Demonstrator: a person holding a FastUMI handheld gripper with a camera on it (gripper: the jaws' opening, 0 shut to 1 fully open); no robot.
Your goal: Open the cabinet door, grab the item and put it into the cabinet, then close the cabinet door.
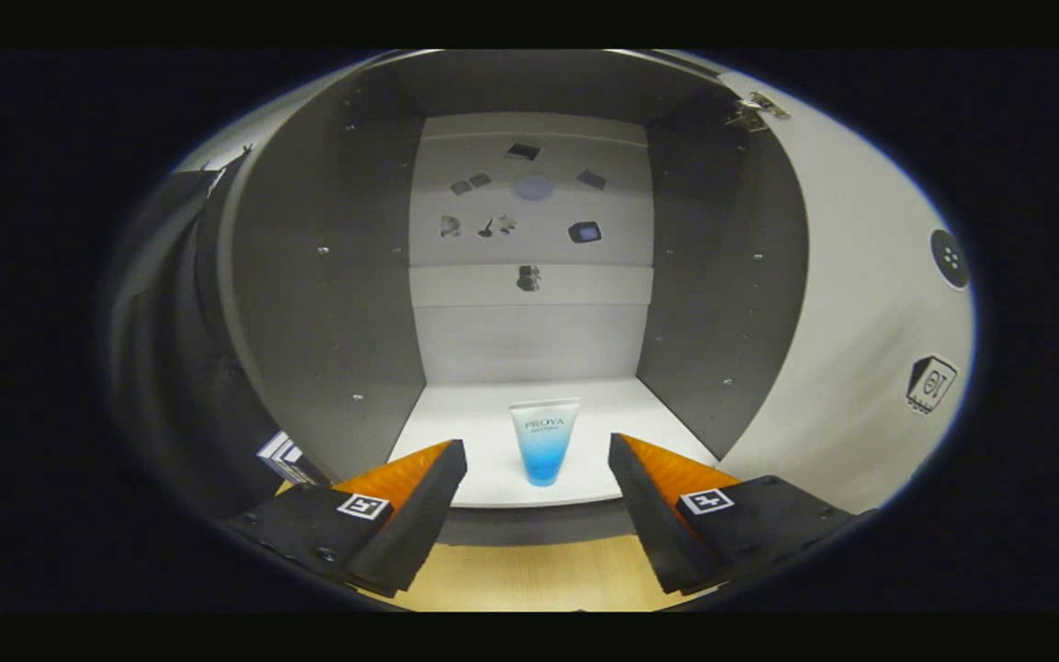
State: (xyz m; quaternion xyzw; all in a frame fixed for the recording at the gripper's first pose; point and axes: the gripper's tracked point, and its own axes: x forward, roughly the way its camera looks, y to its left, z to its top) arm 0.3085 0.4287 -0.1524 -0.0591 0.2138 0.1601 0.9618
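Note:
The cabinet (pixel 309 276) stands open in front of me, with grey side walls and a white floor. A small tube (pixel 544 441), white at the top and blue at the bottom, stands upright on its cap near the front edge of the cabinet floor (pixel 493 414). My gripper (pixel 537 460) is open; its fingers are spread wide, one on each side of the tube and a little short of it, not touching it. The white cabinet door (pixel 860 303) is swung open to the right, its hinge (pixel 755 108) at the top.
The white back wall (pixel 529 202) of the cabinet carries several small stickers. A light wooden tabletop (pixel 529 575) lies below the cabinet front, under my fingers. Dark cloth (pixel 162 349) hangs to the left of the cabinet. The door bears a round knob (pixel 950 257) and a sticker (pixel 930 383).

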